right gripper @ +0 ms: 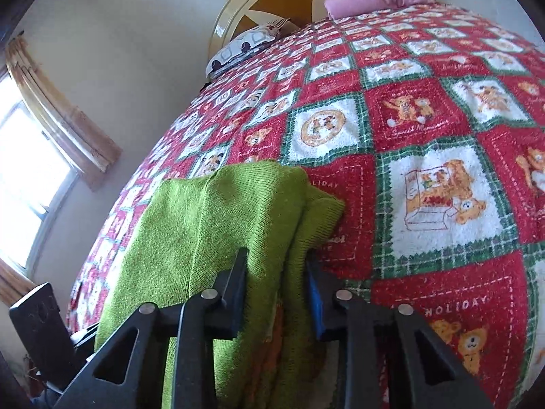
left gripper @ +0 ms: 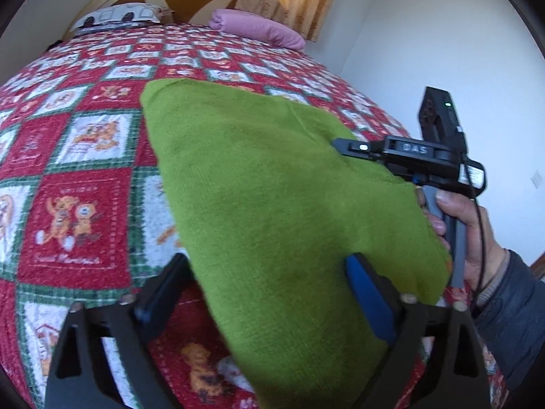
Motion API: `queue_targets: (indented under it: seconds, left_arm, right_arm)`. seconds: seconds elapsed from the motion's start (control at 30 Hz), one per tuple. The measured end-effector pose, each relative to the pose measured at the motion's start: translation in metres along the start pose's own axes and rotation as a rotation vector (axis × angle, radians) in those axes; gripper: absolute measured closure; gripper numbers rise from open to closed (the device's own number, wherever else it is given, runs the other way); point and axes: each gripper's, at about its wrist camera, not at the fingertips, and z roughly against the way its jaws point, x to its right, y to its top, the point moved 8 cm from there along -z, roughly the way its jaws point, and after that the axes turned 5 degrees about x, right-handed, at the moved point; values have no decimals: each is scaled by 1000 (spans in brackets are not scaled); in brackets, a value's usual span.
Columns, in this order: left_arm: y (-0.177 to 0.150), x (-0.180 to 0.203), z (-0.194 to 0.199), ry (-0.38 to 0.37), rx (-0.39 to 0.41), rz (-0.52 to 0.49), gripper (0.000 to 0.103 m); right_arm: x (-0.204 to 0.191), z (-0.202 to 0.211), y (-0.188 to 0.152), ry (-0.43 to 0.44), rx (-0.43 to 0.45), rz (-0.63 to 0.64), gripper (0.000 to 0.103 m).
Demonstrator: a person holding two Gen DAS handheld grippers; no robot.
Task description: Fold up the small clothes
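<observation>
While both grippers hang over the bed, a green sweater is stretched between them.
Left gripper fingers look spread wide around the knit, can't tell if they pinch it; right gripper fingers are clamped on a bunched fold.

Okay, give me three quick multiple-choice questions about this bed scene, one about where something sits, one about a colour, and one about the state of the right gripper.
1. Where is the pink pillow?
A. At the headboard end of the bed
B. On the floor
C. Under the garment

2. What colour is the knit garment?
A. Blue
B. Green
C. White

3. What is the right gripper doing?
A. Open above the bedspread
B. Shut on the garment
C. Holding the pillow

Answers:
1 A, it lies at the far end near the headboard.
2 B, it is green in both views.
3 B, in the right wrist view green fabric is bunched between the fingers.
</observation>
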Motion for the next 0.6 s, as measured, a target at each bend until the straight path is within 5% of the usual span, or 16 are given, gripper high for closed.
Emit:
queue_targets:
  seconds: [0.33, 0.6]
  left_arm:
    - [4, 6, 20, -7, -2, 43, 62]
    - [11, 11, 57, 0, 29, 28, 67]
  right_arm:
    - [-32, 35, 4, -71, 75, 17, 89]
    - [-82, 54, -7, -33, 75, 60, 91]
